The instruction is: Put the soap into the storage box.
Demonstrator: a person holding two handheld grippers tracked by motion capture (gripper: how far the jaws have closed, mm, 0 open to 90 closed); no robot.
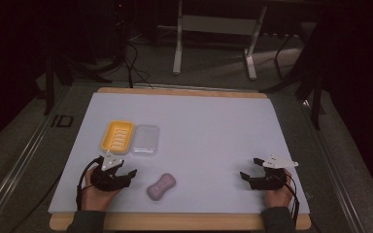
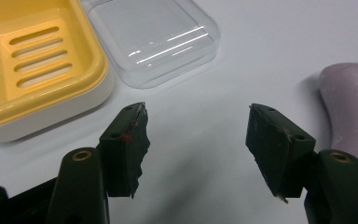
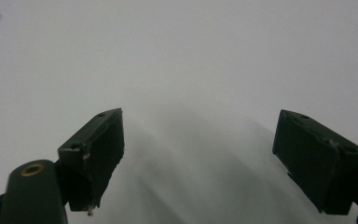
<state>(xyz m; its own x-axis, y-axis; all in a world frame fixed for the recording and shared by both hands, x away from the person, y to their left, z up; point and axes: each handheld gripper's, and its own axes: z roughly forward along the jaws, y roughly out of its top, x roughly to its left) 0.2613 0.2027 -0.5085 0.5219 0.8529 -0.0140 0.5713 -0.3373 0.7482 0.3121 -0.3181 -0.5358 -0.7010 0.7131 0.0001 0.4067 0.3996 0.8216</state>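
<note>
A yellow soap dish (image 1: 117, 136) with a slotted insert lies on the white mat, and its clear lid (image 1: 145, 140) lies right beside it. A pale purple bar of soap (image 1: 161, 186) rests near the front edge. My left gripper (image 1: 127, 169) sits just left of the soap, open and holding nothing; in the left gripper view the dish (image 2: 37, 65), the lid (image 2: 154, 39) and the soap (image 2: 352, 109) lie ahead of its jaws (image 2: 196, 140). My right gripper (image 1: 250, 168) rests at the front right, open over bare mat (image 3: 200, 154).
The white mat (image 1: 209, 131) covers a wooden table whose front edge (image 1: 179, 222) runs close to both hands. Beyond the table stand the white legs of a desk frame (image 1: 213, 43) and loose cables on the floor.
</note>
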